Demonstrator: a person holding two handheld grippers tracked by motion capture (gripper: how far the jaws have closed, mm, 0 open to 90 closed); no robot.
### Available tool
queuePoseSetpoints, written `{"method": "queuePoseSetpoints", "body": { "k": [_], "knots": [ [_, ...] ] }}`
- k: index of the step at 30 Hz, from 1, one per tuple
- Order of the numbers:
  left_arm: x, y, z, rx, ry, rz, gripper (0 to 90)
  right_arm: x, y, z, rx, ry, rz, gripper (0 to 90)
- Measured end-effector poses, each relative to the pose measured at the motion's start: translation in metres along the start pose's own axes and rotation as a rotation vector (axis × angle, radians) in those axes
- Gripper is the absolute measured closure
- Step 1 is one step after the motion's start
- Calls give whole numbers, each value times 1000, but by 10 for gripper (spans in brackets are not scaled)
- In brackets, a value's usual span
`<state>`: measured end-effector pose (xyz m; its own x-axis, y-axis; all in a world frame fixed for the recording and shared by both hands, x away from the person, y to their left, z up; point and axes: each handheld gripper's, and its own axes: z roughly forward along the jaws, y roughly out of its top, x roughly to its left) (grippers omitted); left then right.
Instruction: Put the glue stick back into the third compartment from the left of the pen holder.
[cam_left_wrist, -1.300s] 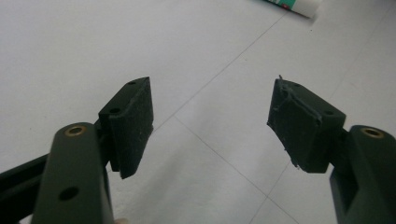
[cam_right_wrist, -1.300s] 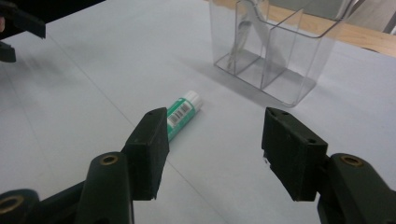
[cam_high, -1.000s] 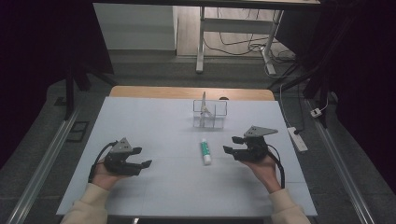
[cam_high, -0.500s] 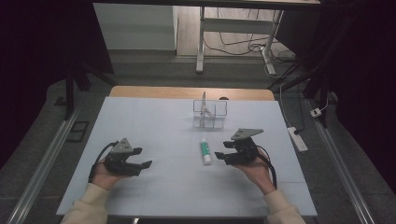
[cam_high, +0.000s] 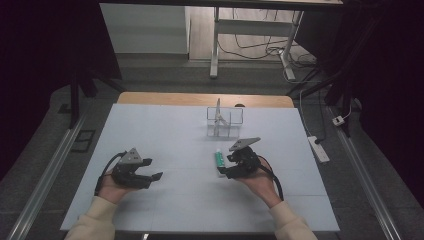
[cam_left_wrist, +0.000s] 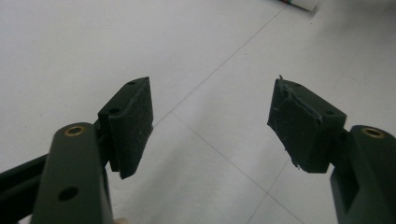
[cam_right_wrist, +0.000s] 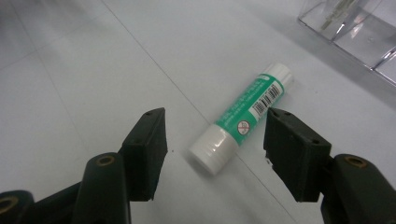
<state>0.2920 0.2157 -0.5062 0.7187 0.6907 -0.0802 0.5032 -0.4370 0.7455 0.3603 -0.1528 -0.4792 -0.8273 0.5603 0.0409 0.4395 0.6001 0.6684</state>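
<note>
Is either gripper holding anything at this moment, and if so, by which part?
Nothing is held. The right gripper has open jaws on either side of the glue stick lying on the table, not pressing it. The left gripper is open over bare table.

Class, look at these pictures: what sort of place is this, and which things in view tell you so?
Probably a lab or workshop set up for recording handling tasks. A white board-topped table stands on grey carpet, trailing black cables run over the floor behind it, and a white power strip lies beside the table.
</note>
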Motion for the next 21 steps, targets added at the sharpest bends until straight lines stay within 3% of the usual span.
{"method": "queuePoseSetpoints", "body": {
  "k": [10, 21],
  "knots": [
    [0, 0, 1, 4, 1, 1, 308, -5, 9, 20, 65, -67, 30, 379],
    [2, -1, 1, 6, 1, -1, 307, -11, 15, 44, 139, -108, 84, 386]
  ]
}}
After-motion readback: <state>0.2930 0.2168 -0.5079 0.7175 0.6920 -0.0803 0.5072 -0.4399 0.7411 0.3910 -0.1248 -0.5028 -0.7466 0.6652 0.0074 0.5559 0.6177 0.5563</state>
